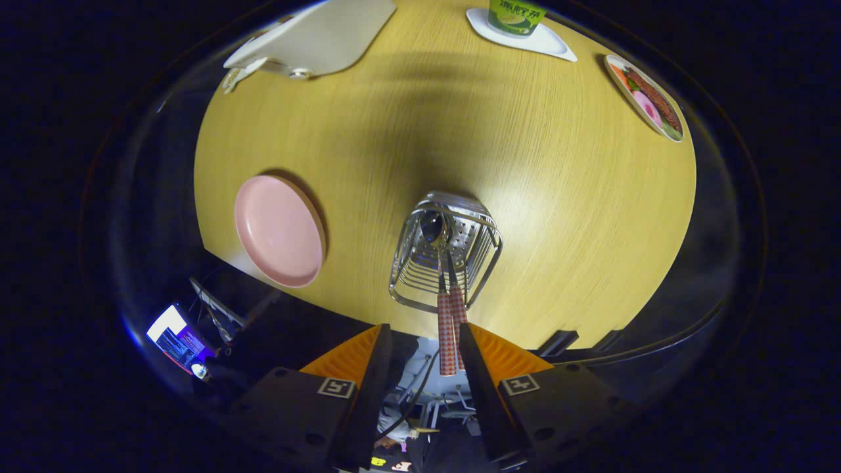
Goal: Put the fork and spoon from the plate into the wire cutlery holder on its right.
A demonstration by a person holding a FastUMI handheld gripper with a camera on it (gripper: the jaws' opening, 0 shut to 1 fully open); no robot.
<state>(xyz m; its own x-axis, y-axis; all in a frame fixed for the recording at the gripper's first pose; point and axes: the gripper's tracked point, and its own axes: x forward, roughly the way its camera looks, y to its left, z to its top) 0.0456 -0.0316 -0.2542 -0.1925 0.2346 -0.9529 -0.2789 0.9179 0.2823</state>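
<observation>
Gripper view: the gripper point(420, 358) hangs above the wire cutlery holder point(445, 253) on the wooden table point(539, 197), its 2 fingers point(368, 368) spread apart and gripping nothing. 2 checked handles point(449, 328) rise out of the holder between the fingers, so fork and spoon seem to stand inside it. The pink plate point(279, 230) to the holder's left lies bare. The task looks complete; the next move is likely a straight lift away without knocking the handles.
</observation>
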